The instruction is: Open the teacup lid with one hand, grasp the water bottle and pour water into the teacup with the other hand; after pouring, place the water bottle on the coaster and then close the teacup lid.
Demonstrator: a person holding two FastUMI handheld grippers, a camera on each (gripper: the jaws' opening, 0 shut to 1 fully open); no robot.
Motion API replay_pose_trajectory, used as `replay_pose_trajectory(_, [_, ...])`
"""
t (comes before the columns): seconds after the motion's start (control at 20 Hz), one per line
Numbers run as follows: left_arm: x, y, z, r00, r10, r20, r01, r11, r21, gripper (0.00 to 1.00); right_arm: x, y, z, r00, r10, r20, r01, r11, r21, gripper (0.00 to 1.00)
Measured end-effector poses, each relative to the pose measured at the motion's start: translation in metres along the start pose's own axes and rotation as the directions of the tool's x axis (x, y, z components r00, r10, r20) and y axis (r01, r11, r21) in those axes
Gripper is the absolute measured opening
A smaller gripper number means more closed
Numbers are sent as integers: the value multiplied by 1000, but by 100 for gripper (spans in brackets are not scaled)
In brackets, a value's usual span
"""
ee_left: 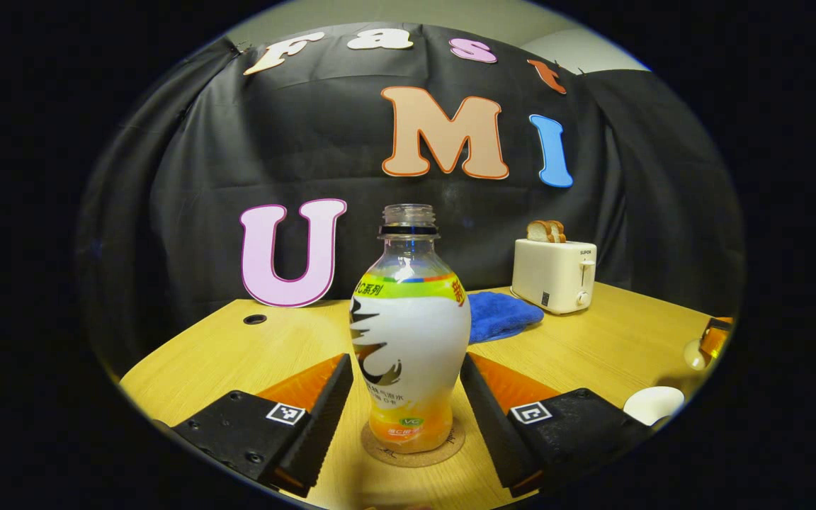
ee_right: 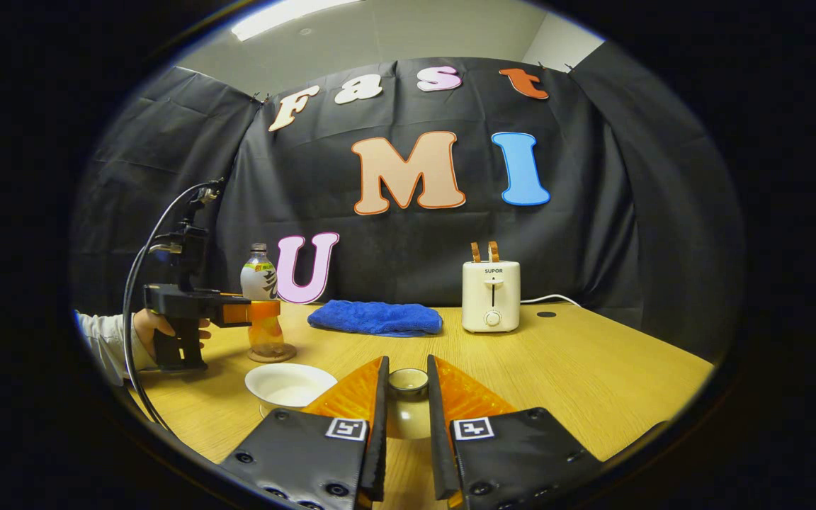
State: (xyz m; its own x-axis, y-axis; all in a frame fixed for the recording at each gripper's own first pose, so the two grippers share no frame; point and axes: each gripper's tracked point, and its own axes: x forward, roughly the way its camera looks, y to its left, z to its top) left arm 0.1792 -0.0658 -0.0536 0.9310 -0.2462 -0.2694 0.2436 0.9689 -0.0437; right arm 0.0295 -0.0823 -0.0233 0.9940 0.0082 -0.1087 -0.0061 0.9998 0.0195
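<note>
An uncapped water bottle (ee_left: pixel 408 333) with a white and orange label stands upright on a round cork coaster (ee_left: pixel 447 450). My left gripper (ee_left: pixel 406 361) is shut on the bottle's belly, a finger pressing each side. The right gripper view has the same bottle (ee_right: pixel 259 280), the coaster (ee_right: pixel 273 355) and the left gripper (ee_right: pixel 266 312) at the far left. My right gripper (ee_right: pixel 406 365) is shut on the white teacup lid (ee_right: pixel 408 414), held above the table. The open white teacup (ee_right: pixel 291 386) sits just left of it and also appears as the teacup (ee_left: pixel 652 404) at the lower right.
A white toaster (ee_right: pixel 491 297) with bread slices stands at the back of the wooden table (ee_right: pixel 592 368). A folded blue cloth (ee_right: pixel 376 317) lies to its left. A person's hand (ee_right: pixel 149 326) holds the left gripper, and cables loop above it.
</note>
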Motion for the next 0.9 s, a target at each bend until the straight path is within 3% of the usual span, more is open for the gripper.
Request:
replay_pose_trajectory(0.3, [-23, -2, 1, 1000, -3, 18, 2, 999, 43, 94, 0, 1, 1, 1000, -2, 9, 2, 1000, -2, 32])
replay_pose_trajectory(0.35, [-28, -3, 3, 1000, -3, 27, 2, 998, 56, 94, 0, 0, 1, 1000, -2, 8, 2, 1000, -2, 28])
replay_pose_trajectory(0.55, [-56, -4, 14, 997, 5, 78, -11, 997, 79, 94, -2, -1, 3, 1000, -9, 19, 9, 1000, -1, 32])
replay_pose_trajectory(0.9, [-110, -5, 40, 983, 29, 181, -49, 993, 109, 95, 11, 3, 5, 1000, 24, -10, -23, 993, 113, 30])
